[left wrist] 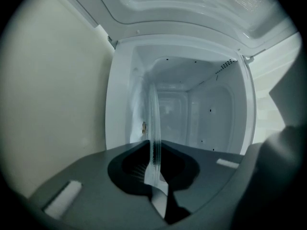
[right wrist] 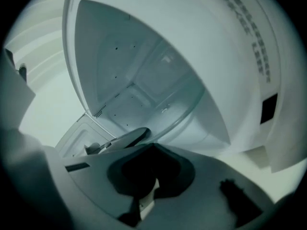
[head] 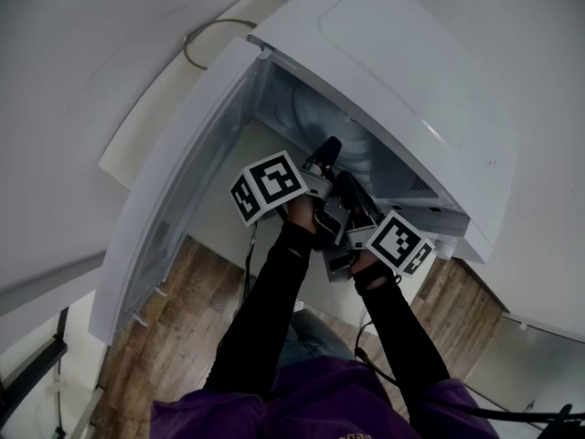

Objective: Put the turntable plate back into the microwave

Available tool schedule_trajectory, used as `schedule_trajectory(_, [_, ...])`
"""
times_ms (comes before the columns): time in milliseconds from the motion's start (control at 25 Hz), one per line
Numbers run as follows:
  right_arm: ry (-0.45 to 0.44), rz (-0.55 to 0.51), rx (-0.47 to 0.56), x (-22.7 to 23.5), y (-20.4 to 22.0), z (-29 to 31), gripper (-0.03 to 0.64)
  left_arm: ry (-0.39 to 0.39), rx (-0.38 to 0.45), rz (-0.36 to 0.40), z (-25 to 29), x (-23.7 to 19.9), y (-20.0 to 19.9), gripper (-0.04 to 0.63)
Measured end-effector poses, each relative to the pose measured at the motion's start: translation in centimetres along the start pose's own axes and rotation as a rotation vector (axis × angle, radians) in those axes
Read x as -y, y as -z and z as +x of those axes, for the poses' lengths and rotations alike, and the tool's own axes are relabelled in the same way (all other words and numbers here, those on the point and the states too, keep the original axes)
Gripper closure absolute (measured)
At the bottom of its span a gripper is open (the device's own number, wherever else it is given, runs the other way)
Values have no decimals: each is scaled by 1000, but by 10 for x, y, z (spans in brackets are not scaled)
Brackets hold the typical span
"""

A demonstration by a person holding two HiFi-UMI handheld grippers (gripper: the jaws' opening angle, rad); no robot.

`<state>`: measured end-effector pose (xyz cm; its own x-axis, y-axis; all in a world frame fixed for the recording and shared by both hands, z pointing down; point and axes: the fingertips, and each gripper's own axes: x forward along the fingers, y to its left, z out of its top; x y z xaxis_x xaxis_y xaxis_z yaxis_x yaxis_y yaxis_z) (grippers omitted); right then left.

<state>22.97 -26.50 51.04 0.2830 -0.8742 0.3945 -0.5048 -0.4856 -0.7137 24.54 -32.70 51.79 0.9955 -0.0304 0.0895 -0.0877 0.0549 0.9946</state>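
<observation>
One narrow pinch at the rim looks to be all that carries the turntable plate [left wrist: 153,123]. The likely failure is the glass levering in the left gripper [left wrist: 156,174], slipping out and chipping on the cavity's edge. The cause would be the disc's weight hanging far beyond the grip, or a hurried tilt as it is laid down. That left gripper is clamped on the rim with its jaws nearly together. The plate runs edge-on between them toward the cavity [left wrist: 192,114], at its mouth and not yet seated.

The right gripper [right wrist: 152,150] is closed as well, with nothing visible between its pads. Its tips lie right at the plate's rim, and whether they touch the glass I cannot tell. Beyond both stands the white microwave [head: 393,71], its door [head: 174,208] swung wide.
</observation>
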Motion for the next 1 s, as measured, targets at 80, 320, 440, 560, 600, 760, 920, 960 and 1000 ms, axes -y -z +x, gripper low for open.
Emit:
schedule_trajectory(80, [0,-39,22,-3,-2,-1,606,23,2,-12,0,2,-1,562])
schedule_trajectory(320, [-3,-66,44,-5,-4,-1,606,30,4,-4,-1,5,-3,563])
schedule_trajectory(440, [-11,-76,54,-6,-7,-2,606,37,7,5,-1,9,-3,561])
schedule_trajectory(560, [-8,-73,63,-5,-7,-2,606,14,-27,40,-3,8,1,553])
schedule_trajectory(600, [-9,-63,72,-5,-7,-3,606,8,-45,48,-4,7,3,541])
schedule_trajectory(760, [-21,-37,93,-5,-7,-4,606,17,-66,35,-13,5,9,494])
schedule_trajectory(920, [-26,-39,79,-5,-5,-2,606,8,-35,33,-27,-1,7,454])
schedule_trajectory(960, [-22,-36,77,-4,-4,-2,606,-2,-29,39,-30,-4,7,447])
schedule_trajectory(1000, [-18,-31,78,-3,-3,-2,606,-12,-24,45,-32,-6,8,448])
